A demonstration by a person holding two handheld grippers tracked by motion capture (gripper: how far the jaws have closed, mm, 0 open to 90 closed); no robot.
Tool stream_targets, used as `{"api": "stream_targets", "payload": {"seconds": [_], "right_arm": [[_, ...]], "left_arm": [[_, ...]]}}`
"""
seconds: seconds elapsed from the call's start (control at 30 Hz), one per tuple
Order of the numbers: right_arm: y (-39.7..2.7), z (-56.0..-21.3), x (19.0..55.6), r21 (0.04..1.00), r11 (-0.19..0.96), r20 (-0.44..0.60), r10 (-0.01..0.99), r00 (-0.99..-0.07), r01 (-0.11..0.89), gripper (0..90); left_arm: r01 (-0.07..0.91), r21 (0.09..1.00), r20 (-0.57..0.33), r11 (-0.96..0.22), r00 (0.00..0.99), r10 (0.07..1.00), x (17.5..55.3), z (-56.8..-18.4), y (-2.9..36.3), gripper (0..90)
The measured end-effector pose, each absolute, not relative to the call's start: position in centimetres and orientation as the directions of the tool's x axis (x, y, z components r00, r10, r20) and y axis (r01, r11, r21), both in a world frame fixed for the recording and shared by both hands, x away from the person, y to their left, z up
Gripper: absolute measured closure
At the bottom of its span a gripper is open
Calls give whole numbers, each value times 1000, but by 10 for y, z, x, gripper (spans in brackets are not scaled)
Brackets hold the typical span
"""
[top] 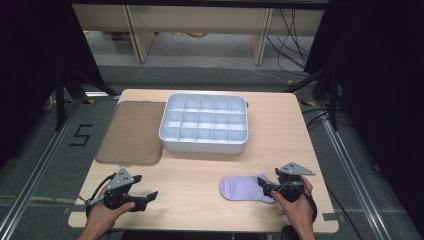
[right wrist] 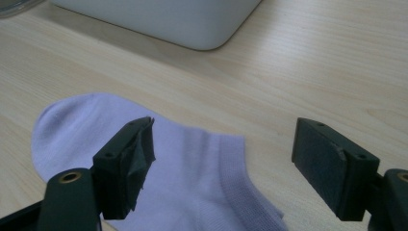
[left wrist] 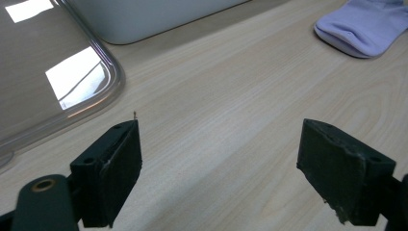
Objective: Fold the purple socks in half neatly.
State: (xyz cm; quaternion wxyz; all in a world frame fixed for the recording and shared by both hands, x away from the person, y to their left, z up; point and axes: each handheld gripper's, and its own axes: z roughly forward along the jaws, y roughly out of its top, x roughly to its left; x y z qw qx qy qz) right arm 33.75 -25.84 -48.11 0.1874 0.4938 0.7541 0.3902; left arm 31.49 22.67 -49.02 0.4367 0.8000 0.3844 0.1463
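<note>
A lilac ankle sock (top: pixel 242 188) lies flat on the wooden table near its front right. My right gripper (top: pixel 265 186) hovers at the sock's cuff end, open. In the right gripper view the sock (right wrist: pixel 192 163) spreads under and between the wide jaws, and nothing is pinched. My left gripper (top: pixel 150 196) rests at the front left, open and holding nothing, over bare wood (left wrist: pixel 226 125). The sock (left wrist: pixel 365 26) lies far off in the left gripper view. A white compartment box (top: pixel 204 123) with several cells stands at the table's middle back.
A brownish see-through lid (top: pixel 132 132) lies flat left of the box, and its glossy rim (left wrist: pixel 108 86) is close to my left gripper. The box's white wall (right wrist: pixel 163 19) stands beyond the sock. The table (top: pixel 200 175) ends just before the person's hands.
</note>
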Motion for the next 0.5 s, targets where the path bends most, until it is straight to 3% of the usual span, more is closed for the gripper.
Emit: {"api": "stream_targets", "payload": {"seconds": [0.33, 0.43, 0.5], "right_arm": [[-260, -480, 339, 787, 239, 78, 876, -477, 569, 282], [-254, -476, 334, 774, 236, 109, 864, -491, 587, 392], [-254, -476, 336, 794, 297, 53, 835, -548, 530, 460]], "left_arm": [[499, 808, -121, -314, 662, 739, 315, -494, 223, 155], [507, 803, -134, -314, 666, 734, 314, -495, 222, 168], [513, 804, -146, -302, 662, 735, 314, -495, 221, 167]]}}
